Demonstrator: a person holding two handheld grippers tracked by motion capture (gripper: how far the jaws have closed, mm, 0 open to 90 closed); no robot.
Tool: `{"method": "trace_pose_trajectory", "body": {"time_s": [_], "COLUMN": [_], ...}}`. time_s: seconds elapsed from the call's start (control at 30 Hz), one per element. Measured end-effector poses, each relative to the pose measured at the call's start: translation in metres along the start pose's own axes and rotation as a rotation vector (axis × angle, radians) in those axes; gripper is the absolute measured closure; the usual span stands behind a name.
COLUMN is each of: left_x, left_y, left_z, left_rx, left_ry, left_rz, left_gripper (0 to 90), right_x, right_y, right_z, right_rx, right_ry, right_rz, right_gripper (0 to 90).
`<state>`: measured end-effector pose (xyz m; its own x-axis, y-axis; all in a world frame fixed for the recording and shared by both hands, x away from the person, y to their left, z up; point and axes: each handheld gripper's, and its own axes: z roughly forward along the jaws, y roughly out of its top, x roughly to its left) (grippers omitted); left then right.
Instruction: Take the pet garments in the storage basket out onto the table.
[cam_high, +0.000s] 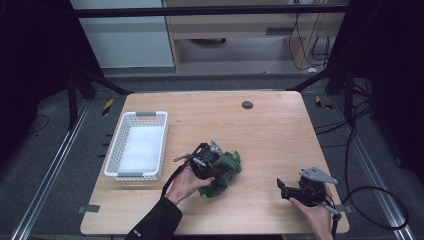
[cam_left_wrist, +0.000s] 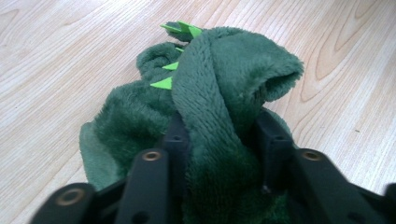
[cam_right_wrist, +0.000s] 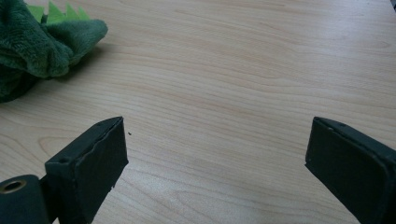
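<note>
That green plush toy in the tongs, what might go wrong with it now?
1. A fold of the toy sits between the left tongs, whose grip looks loose; lifted now, it might slip out.
2. Most of it sprawls on the table, so it may drag or snag.
3. The basket lies well off to the side; the floppy toy could drop short.

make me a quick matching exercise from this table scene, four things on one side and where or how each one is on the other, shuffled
Things:
1. green plush toy
2. white basket
3. right tongs
4. left tongs

Descriptions:
a. open over bare wood
b. on the table's left side
c. one jaw on each side of a fold of green plush
d. crumpled at the table's middle

Pairs: 1-d, 2-b, 3-a, 4-c
</note>
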<state>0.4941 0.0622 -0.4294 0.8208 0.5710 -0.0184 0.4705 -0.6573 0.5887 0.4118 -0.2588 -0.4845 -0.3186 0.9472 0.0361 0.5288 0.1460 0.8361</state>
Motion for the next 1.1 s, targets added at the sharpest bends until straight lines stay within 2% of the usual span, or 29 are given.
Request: {"method": "trace_pose_trajectory", "body": {"time_s": [0.23, 0.37, 0.5, 0.63, 0.73, 0.87, 1.1], "left_x": [0.002, 0.002, 0.001, 0.001, 0.002, 0.005, 0.007], "left_y": [-0.003, -0.005, -0.010, -0.015, -0.020, -0.030, -0.055], "left_z": [-0.005, -0.013, -0.023, -0.034, -0.043, -0.055, -0.069], "left_rx": [-0.015, -0.048, -0.076, -0.127, -0.157, -0.203, -0.260], "left_ry": [0.005, 0.015, 0.032, 0.037, 0.043, 0.054, 0.072], "left_rz": [-0.007, -0.008, -0.007, -0.012, -0.016, -0.044, -0.080], "left_gripper": [46.4, 37.7, 33.0, 27.8, 25.7, 24.0, 23.5], "right_x": [0.000, 0.000, -0.001, 0.000, -0.002, -0.002, -0.002], "right_y": [0.000, -0.001, -0.001, -0.001, -0.002, -0.002, -0.002], "right_z": [0.000, 0.001, 0.001, 0.001, 0.001, 0.002, 0.002], "right_rx": [0.000, 0.003, 0.001, 0.003, 0.001, -0.001, -0.001], "right_ry": [-0.002, -0.004, -0.004, -0.003, -0.012, -0.012, -0.013], "right_rz": [-0.002, -0.002, -0.011, -0.005, -0.012, -0.010, -0.004], "right_gripper": [5.4, 5.2, 5.1, 5.0, 4.9, 4.8, 4.8]}}
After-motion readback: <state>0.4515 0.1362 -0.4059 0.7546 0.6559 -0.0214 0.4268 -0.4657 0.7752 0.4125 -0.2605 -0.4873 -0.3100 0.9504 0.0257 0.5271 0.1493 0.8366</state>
